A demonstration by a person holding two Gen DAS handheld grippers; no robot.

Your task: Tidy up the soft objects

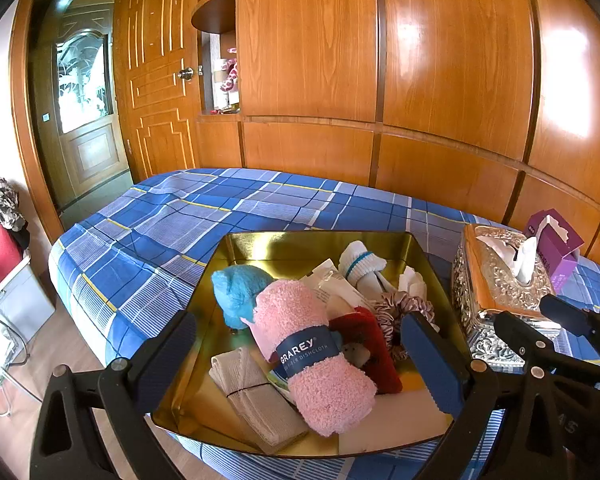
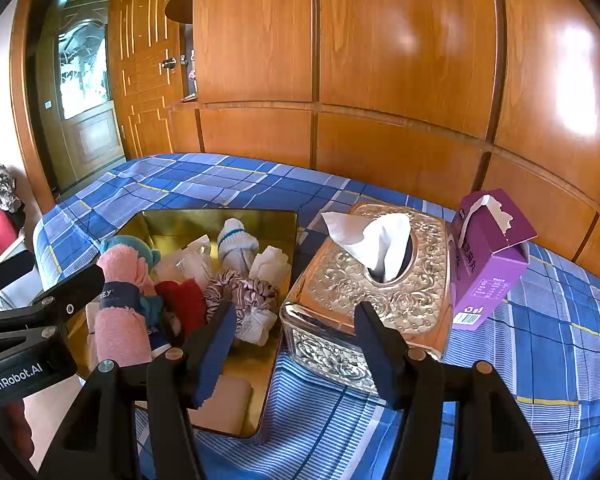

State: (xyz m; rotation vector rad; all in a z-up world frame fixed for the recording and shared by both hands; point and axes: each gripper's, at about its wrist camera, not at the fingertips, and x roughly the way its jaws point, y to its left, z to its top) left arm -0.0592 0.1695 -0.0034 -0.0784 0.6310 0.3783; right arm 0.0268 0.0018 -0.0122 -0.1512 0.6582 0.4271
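Bed [image 2: 228,184] carries tray [image 2: 172,220], tissue holder [image 2: 420,296], carton [image 2: 484,280].

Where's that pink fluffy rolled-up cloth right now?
The pink rolled cloth lies in the gold tray on the bed, between the blue cloth and the red cloth.

Gold tray [image 1: 244,252] of soft items on bed, open tongs [image 1: 300,356] hovering

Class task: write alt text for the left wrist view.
An open left gripper hovers over a gold tray of soft items, a pink rolled dishcloth foremost, on a blue plaid bed. An ornate tissue box stands beside it.
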